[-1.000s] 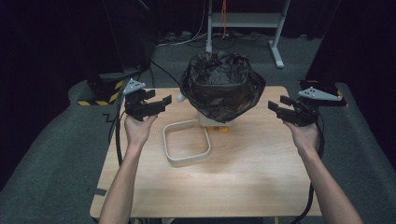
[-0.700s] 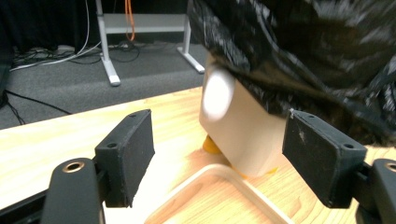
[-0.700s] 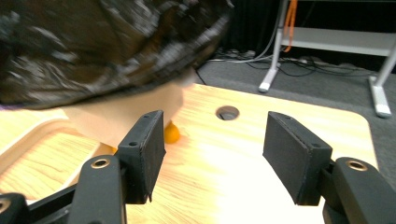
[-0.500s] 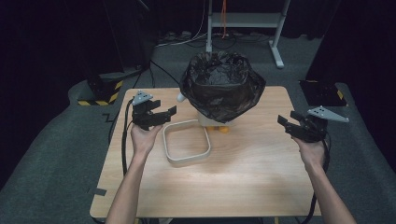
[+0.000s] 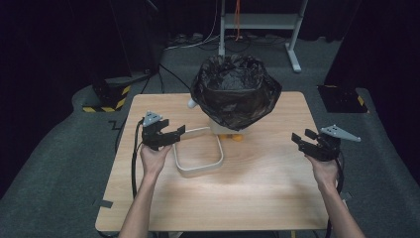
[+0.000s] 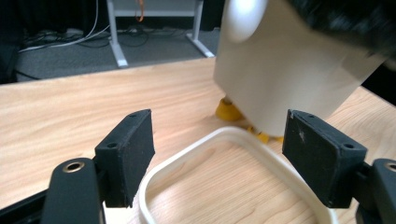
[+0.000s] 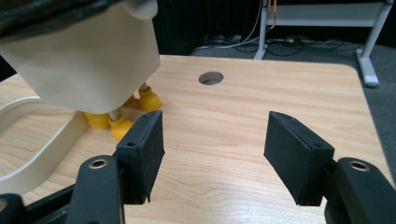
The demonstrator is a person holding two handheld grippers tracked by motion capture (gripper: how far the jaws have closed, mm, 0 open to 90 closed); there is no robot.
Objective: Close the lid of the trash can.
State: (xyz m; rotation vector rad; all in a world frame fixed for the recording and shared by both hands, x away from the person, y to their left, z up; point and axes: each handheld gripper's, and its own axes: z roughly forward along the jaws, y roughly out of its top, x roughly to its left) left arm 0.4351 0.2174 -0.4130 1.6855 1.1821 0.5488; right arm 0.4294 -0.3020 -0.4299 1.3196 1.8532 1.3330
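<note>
A smooth cream rim (image 5: 198,157), a rounded square, lies flat on the pale wood-grain counter (image 5: 247,193), just before a cream bin (image 6: 289,70) on yellow ball feet (image 7: 120,125). A crinkled black bag (image 5: 235,89) hides the bin's top. The left gripper (image 5: 166,136) gapes beside the rim; the right gripper (image 5: 307,141), well apart from it, gapes too, empty.

Pale wood-grain table (image 5: 257,198), light honey in tone, on dark grey carpet (image 5: 54,163). At the far middle, cream-white bin (image 6: 289,70) lined with glossy black bag (image 5: 235,89), on bright yellow feet (image 7: 149,99). Just near it, off-white ring-shaped frame (image 5: 198,168). Matt black left gripper (image 5: 171,135) and right gripper (image 5: 302,140), each topped by a grey plate. Far left on the floor, yellow-and-black hazard stripes (image 5: 106,106).
</note>
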